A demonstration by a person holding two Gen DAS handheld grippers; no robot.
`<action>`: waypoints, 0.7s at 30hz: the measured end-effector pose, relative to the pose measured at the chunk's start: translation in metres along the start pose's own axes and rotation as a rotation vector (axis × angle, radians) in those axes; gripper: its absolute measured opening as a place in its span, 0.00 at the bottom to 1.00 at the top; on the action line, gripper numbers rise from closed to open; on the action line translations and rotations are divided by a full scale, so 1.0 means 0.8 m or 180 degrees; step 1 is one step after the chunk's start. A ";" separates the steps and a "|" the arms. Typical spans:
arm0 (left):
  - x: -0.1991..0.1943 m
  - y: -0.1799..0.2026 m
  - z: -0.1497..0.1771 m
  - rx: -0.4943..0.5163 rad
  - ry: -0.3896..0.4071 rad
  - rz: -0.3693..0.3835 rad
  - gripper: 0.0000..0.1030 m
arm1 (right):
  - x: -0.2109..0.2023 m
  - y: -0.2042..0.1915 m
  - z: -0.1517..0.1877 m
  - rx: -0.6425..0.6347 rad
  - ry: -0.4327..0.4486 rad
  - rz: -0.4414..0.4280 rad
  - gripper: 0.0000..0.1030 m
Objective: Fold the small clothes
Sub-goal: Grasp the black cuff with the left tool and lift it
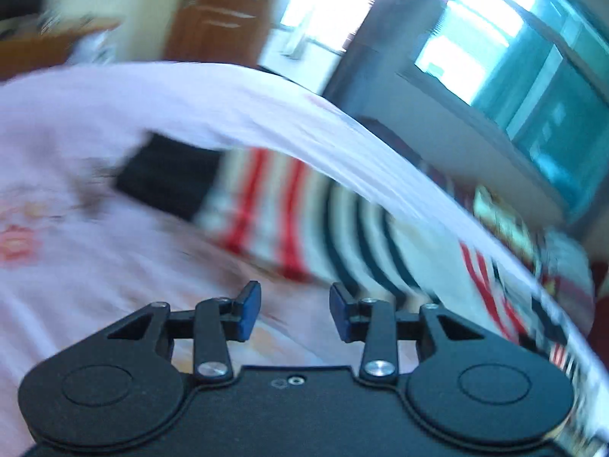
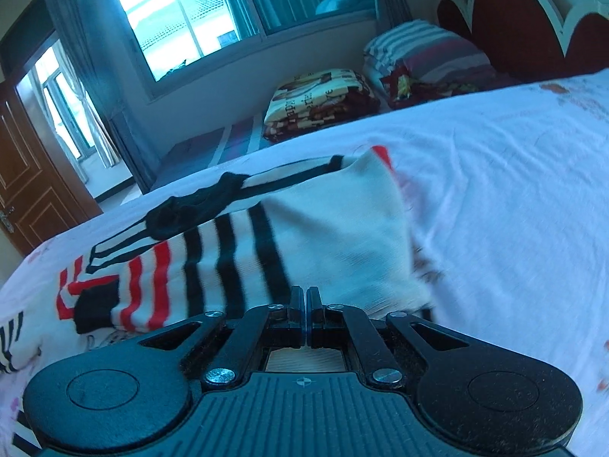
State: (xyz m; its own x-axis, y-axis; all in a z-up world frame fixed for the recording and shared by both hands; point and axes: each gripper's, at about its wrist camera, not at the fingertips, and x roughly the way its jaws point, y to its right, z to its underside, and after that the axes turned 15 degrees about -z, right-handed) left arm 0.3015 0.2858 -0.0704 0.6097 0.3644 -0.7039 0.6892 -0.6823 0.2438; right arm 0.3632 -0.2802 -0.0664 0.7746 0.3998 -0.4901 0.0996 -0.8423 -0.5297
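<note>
Blur covers most of the left wrist view, but the left gripper [image 1: 292,310] is sharp: its two blue-padded fingers [image 1: 249,310] stand well apart and nothing is between them. Beyond them lies the striped sweater [image 1: 304,221], white with red and black bands, on the pale pink bedsheet [image 1: 76,266]; a black part of it shows to the left. Behind are a wooden door [image 1: 224,11] and a window [image 1: 495,38]. From the right wrist view, the right gripper [image 2: 306,304] has its fingers pressed together, and whether a fold of cloth is pinched between them I cannot tell, because the tips meet just at the near edge of the sweater [image 2: 236,236]. The sweater lies spread on the bedsheet [image 2: 495,198], with its black collar [image 2: 198,205] toward the far side. Folded blankets [image 2: 319,103] and a striped pillow [image 2: 426,53] lie near the red headboard [image 2: 517,19].
</note>
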 end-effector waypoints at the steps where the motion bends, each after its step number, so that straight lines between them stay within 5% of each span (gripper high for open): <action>1: 0.005 -0.016 -0.010 -0.0147 -0.0037 0.0019 0.36 | 0.004 -0.009 0.002 0.0044 -0.0009 -0.0010 0.00; 6: 0.033 -0.073 -0.043 -0.0685 -0.0139 0.0166 0.36 | 0.023 -0.067 0.014 0.0107 -0.0023 -0.0066 0.00; 14: 0.084 -0.108 -0.073 -0.1254 -0.0371 0.0423 0.05 | 0.047 -0.141 0.017 0.0086 0.0009 -0.0099 0.00; 21: 0.069 -0.085 -0.089 -0.1159 -0.0119 0.0629 0.05 | 0.050 -0.142 0.018 0.0162 0.0004 0.0060 0.00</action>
State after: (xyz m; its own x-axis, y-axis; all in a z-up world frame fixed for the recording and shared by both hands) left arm 0.3160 0.3973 -0.0784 0.7342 0.2210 -0.6419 0.6578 -0.4656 0.5920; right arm 0.3738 -0.1637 -0.0358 0.7767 0.3837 -0.4995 0.0531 -0.8301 -0.5550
